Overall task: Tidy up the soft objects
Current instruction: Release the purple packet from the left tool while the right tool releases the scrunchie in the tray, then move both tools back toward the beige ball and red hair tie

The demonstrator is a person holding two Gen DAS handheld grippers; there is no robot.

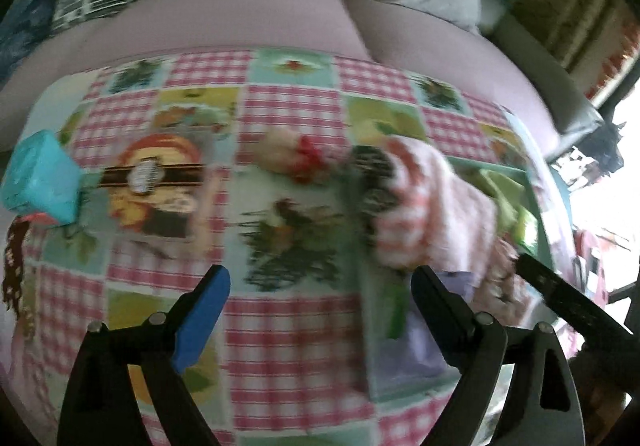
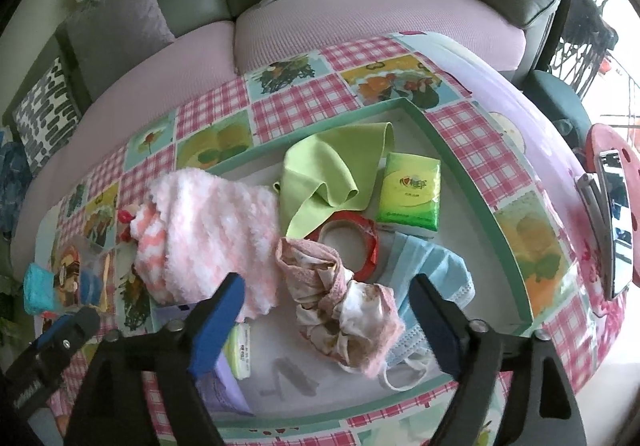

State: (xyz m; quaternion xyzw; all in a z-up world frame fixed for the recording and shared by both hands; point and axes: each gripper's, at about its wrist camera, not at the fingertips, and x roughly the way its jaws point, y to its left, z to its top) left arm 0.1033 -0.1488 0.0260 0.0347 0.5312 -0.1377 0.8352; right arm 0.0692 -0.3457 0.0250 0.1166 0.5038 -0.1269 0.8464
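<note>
A green-rimmed tray (image 2: 472, 166) on the patchwork tablecloth holds a fluffy pink-and-white knit (image 2: 212, 222), a lime cloth (image 2: 324, 170), a green tissue pack (image 2: 412, 190), a red tape roll (image 2: 360, 238), a pink floral scrunchie (image 2: 344, 310) and a blue face mask (image 2: 432, 266). My right gripper (image 2: 328, 282) is open just above the scrunchie, gripping nothing. My left gripper (image 1: 320, 276) is open over the bare tablecloth left of the tray, in a blurred view. The fluffy knit (image 1: 432, 206) lies to its right, and a small soft toy with a red bow (image 1: 296, 154) lies ahead.
A turquoise pack (image 1: 40, 182) sits at the table's left edge. A phone (image 2: 616, 218) stands on a red holder at the right. A pink sofa (image 2: 360, 18) with cushions runs behind the table. A purple item (image 2: 228, 386) and another small pack lie in the tray's near corner.
</note>
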